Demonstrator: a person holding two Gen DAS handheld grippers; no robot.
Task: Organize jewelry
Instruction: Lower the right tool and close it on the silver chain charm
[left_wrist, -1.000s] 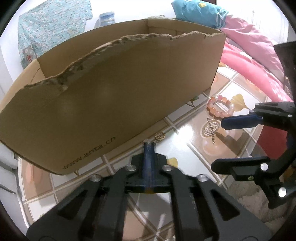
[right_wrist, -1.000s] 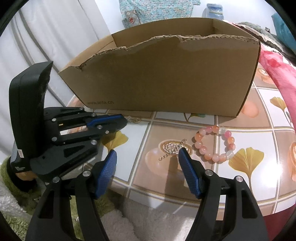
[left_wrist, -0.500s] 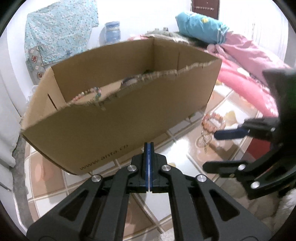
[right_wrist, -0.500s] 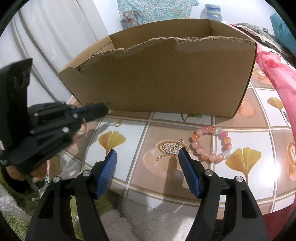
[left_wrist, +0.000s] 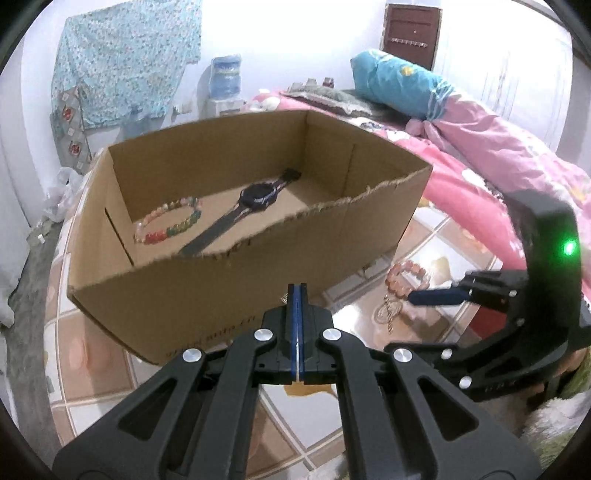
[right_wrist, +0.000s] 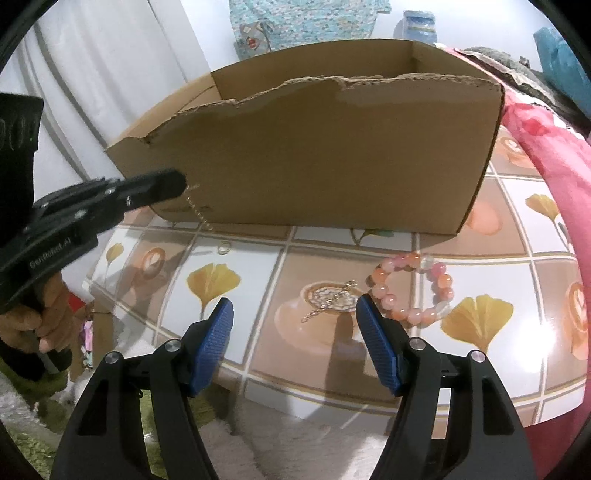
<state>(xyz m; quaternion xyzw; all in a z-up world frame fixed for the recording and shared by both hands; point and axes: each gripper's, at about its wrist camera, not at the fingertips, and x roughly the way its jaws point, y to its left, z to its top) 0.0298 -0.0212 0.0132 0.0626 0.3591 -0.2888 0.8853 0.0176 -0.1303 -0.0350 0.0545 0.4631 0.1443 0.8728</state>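
Viewing along the left gripper (left_wrist: 297, 295): blue pads clenched flat together, raised before the torn front wall of the cardboard box (left_wrist: 229, 288). Shows no catch from this side, the pads hiding whatever sits between them. Looks down into the box, standing toward the far edge of the tiled table (left_wrist: 92, 350), with a multicoloured bead bracelet (left_wrist: 168, 225) and a dark watch (left_wrist: 255, 199) lying apart on its floor. Shows, outside the box near its right corner, a pink bead bracelet (left_wrist: 406, 277) on the table.

Viewing along the right gripper (right_wrist: 293, 325): fingers released, having just narrowed a little, with nothing pressed between them; hovers over the near edge of the table. Frames a gold pendant chain (right_wrist: 332, 299) lying on the table, just beside the pink bracelet. Reveals, at the left, the left gripper pinching a thin chain (right_wrist: 195, 206) by its top, with the rest dangling free before the box's front wall and a small ring (right_wrist: 223, 247) on the table below.

Judged step: carrying the thin chain into the box. Lift until the dangling end clears the torn rim, move over the bare floor beside the watch, lower, then let go; avoid snagging links on ragged cardboard.
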